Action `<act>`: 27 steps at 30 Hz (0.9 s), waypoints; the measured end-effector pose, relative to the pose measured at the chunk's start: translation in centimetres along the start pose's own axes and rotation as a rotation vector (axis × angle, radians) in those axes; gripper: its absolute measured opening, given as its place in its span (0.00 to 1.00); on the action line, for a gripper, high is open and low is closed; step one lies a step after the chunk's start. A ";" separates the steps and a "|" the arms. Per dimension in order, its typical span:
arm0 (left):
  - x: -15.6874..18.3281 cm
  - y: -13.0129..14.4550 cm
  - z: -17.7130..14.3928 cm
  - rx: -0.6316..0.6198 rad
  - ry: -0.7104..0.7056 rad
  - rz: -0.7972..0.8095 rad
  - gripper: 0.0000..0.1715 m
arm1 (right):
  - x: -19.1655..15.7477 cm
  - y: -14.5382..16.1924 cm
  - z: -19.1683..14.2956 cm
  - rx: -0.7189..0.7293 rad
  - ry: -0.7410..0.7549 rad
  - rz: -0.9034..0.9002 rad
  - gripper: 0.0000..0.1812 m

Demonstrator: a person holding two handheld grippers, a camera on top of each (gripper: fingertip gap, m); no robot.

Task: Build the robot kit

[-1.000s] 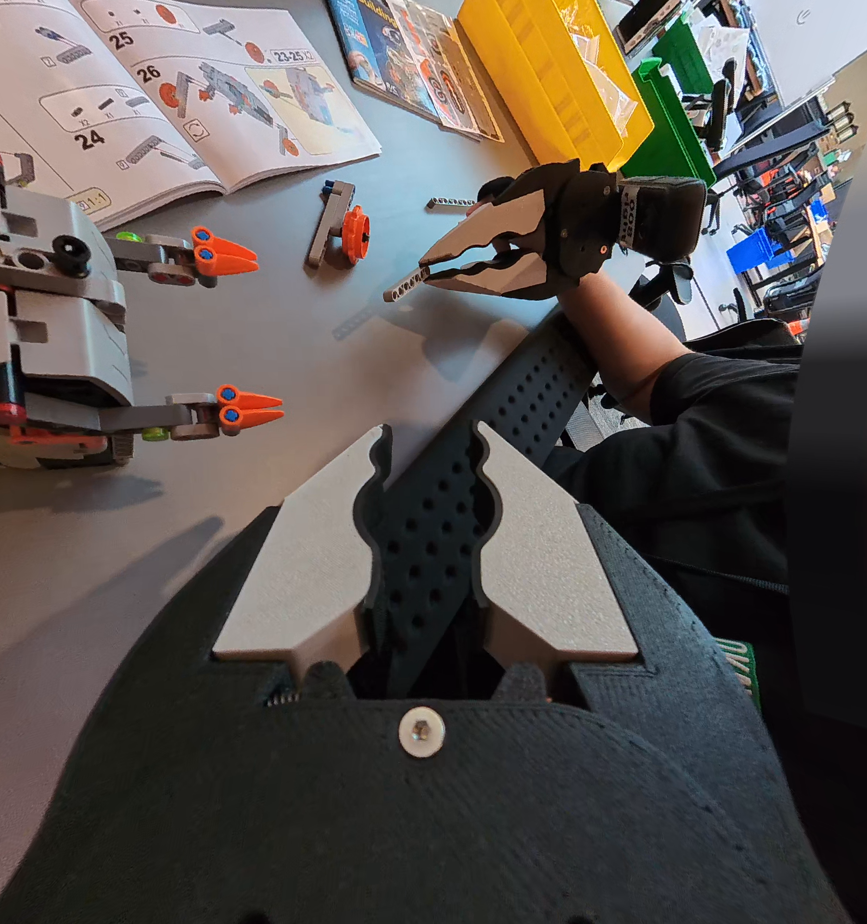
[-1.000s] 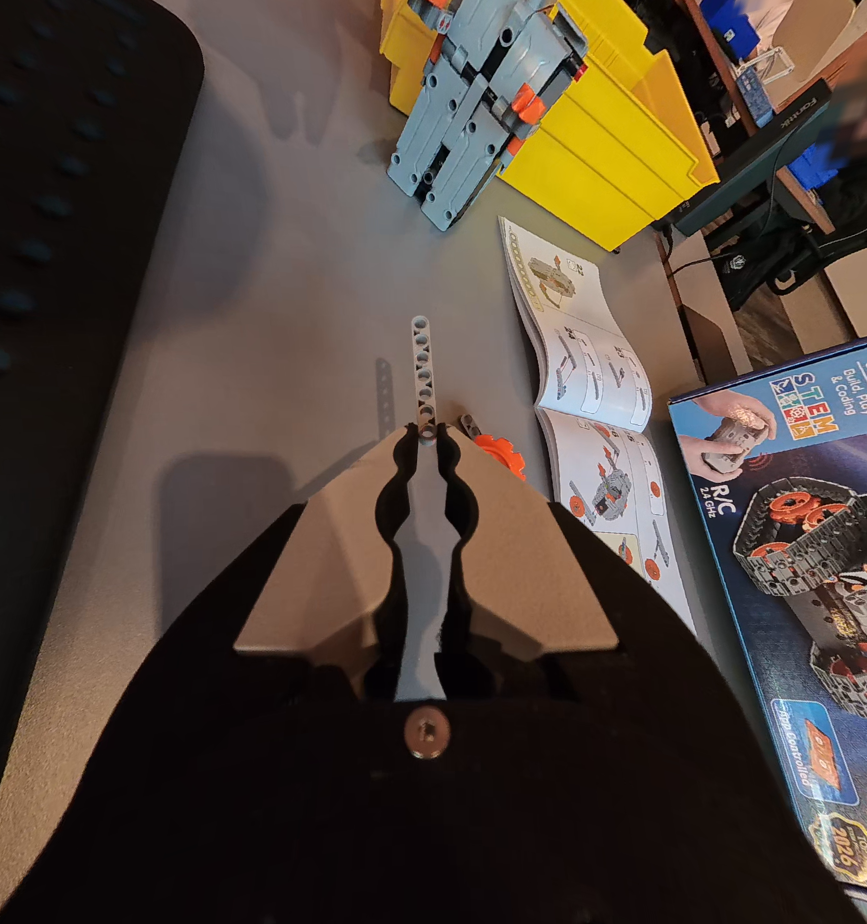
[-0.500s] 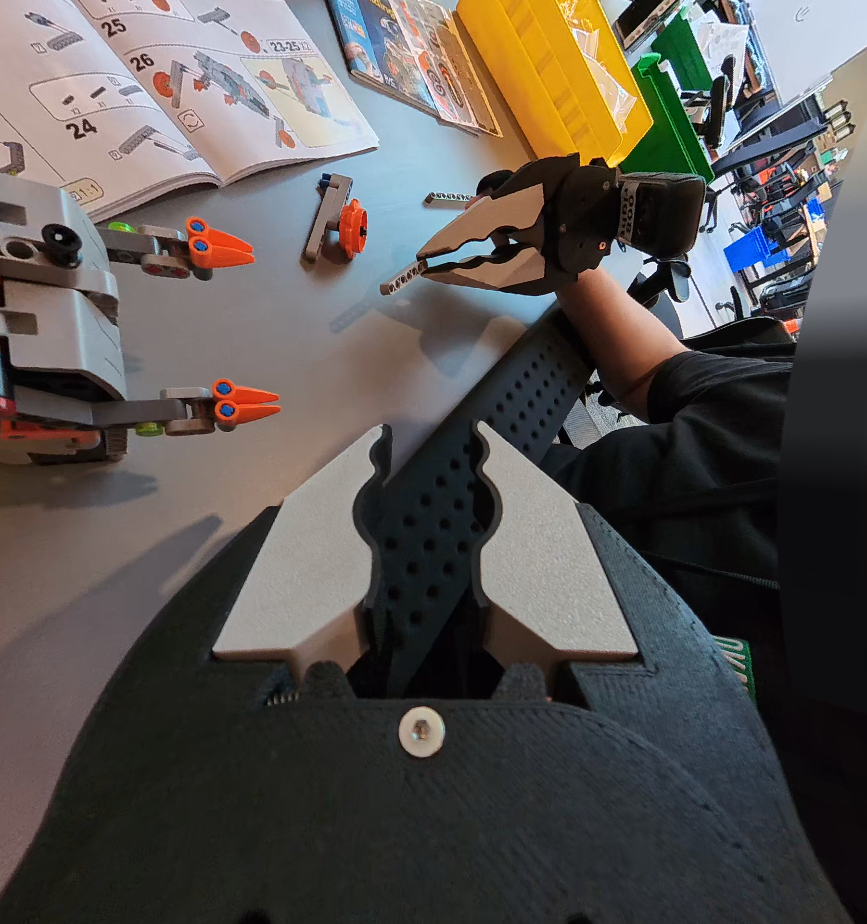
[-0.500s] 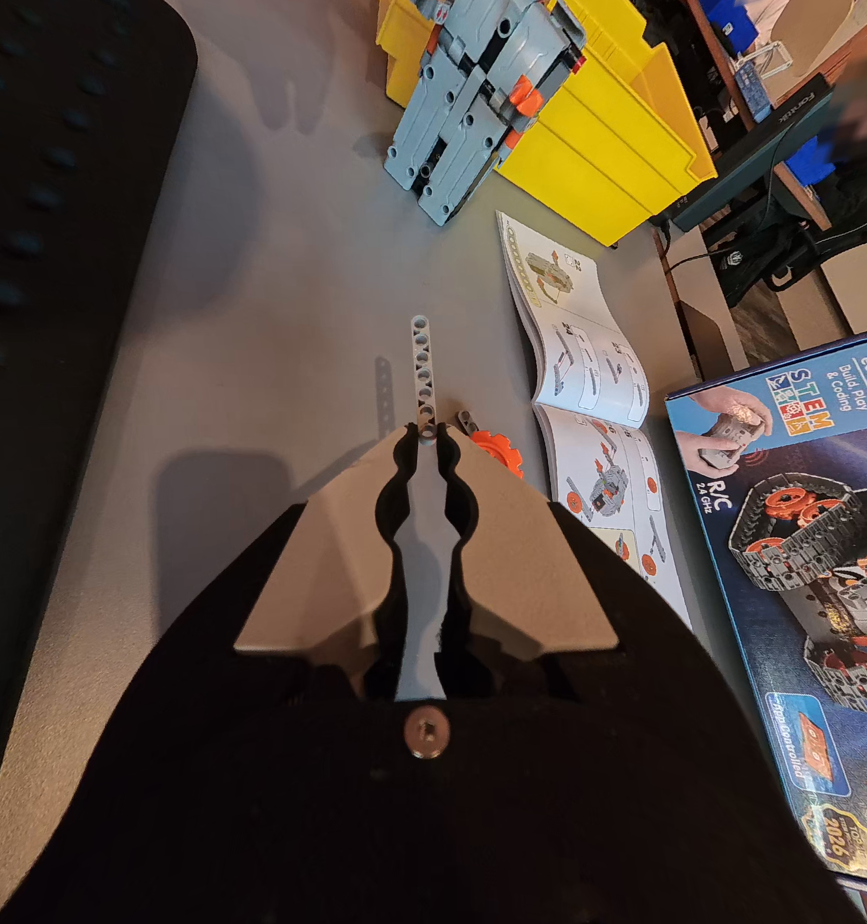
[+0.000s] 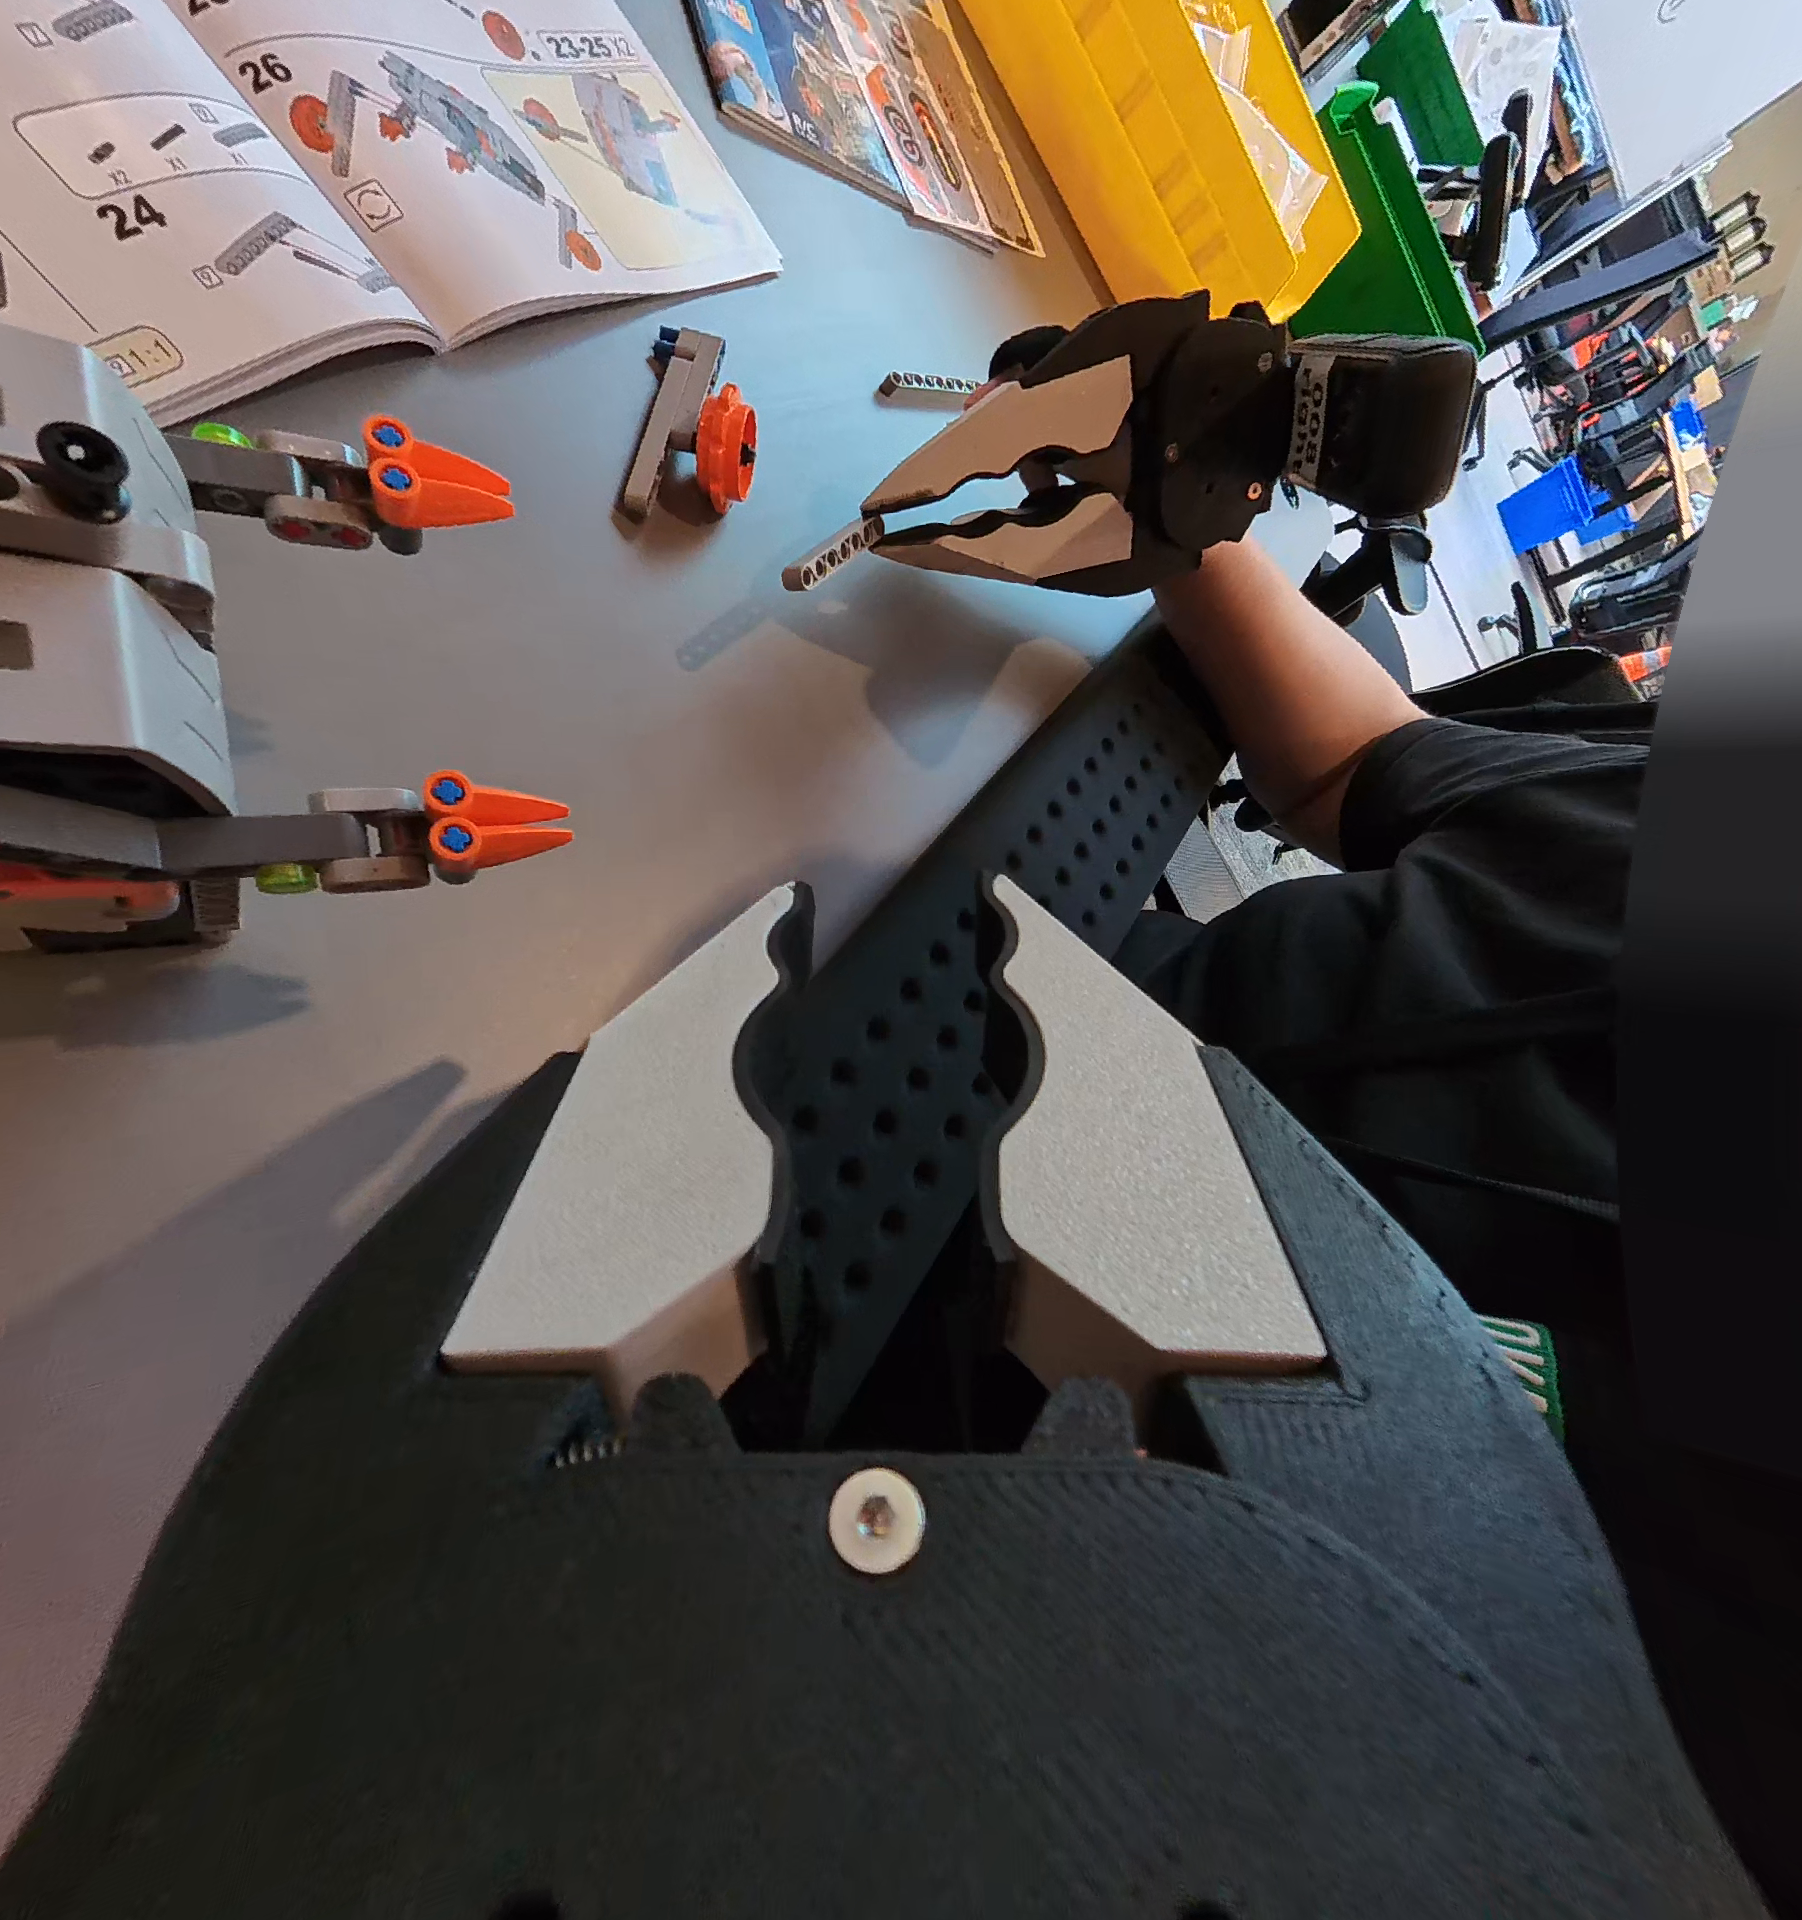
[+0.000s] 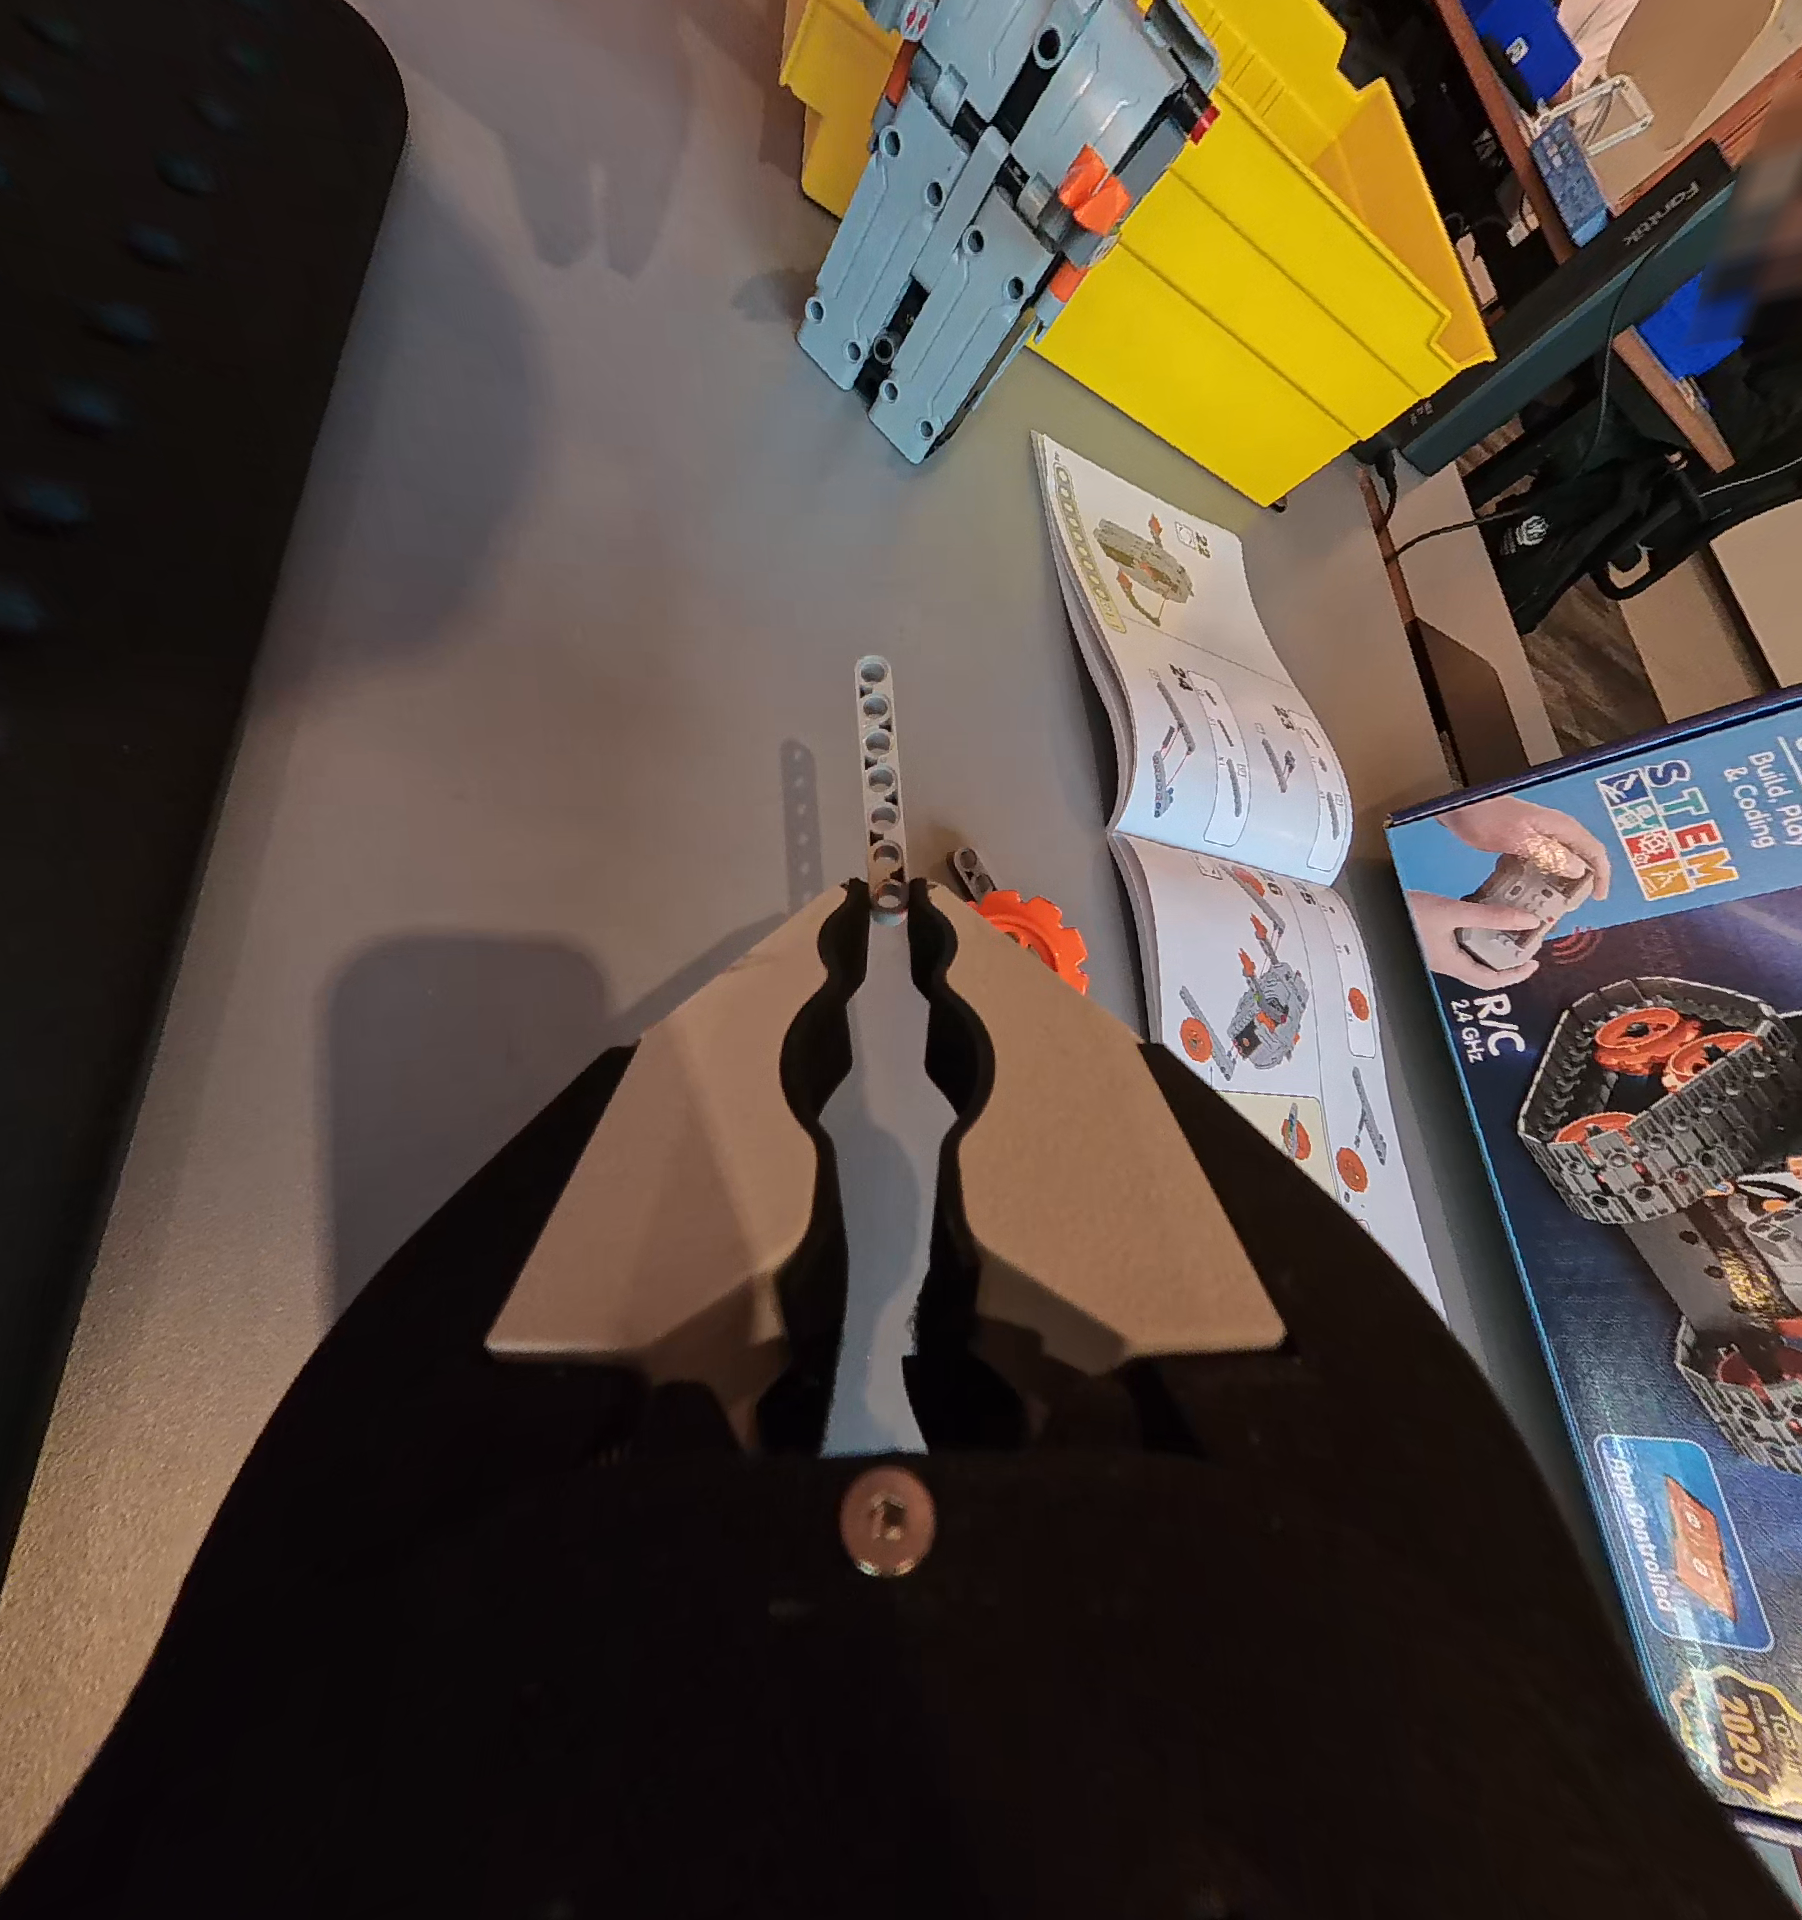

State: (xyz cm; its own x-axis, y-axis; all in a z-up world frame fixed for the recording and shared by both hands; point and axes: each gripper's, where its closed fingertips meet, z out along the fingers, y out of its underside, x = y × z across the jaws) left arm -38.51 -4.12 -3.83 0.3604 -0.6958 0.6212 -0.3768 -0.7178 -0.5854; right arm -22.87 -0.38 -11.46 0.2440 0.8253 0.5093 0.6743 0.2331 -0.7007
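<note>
My right gripper (image 6: 886, 906) is shut on one end of a thin grey holed beam (image 6: 879, 774) and holds it just above the grey table; the beam points away from me. In the left wrist view this gripper (image 5: 876, 530) and its beam (image 5: 835, 556) hang to the right of a small grey lever with an orange gear (image 5: 705, 452). My left gripper (image 5: 892, 909) is open and empty, over the table's near edge and a black perforated strip (image 5: 897, 1091). A grey brick model with orange claws (image 5: 76, 623) stands to its left.
An open instruction booklet (image 5: 409, 177) lies at the back, and a second grey beam (image 5: 923, 387) lies near the right gripper. Yellow bins (image 6: 1240, 312) stand behind the grey model (image 6: 1001, 218). A blue toy box (image 6: 1655, 1091) is at the right. A person's arm (image 5: 1281, 696) reaches in. The grippers' ends are close to 20 cm from one another.
The left wrist view has drifted slightly, so the model and booklet sit a bit further up and left. The right gripper still holds the beam and has barely moved.
</note>
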 end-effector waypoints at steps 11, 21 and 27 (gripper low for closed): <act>0.0 0.1 0.0 -0.002 0.001 -0.003 0.17 | 0.0 0.1 0.0 -0.004 0.000 -0.001 0.03; -0.2 0.2 0.2 -0.009 0.005 -0.009 0.18 | -0.2 0.5 0.2 -0.020 -0.015 0.007 0.03; -0.3 0.2 0.4 -0.010 0.010 -0.012 0.18 | -1.3 0.4 2.3 -0.001 -0.118 0.210 0.03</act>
State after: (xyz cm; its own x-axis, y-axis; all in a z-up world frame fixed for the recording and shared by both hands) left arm -38.37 -4.08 -4.33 0.3566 -0.6868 0.6333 -0.3814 -0.7258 -0.5724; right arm -24.52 -0.14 -13.56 0.2956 0.9101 0.2905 0.6183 0.0495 -0.7844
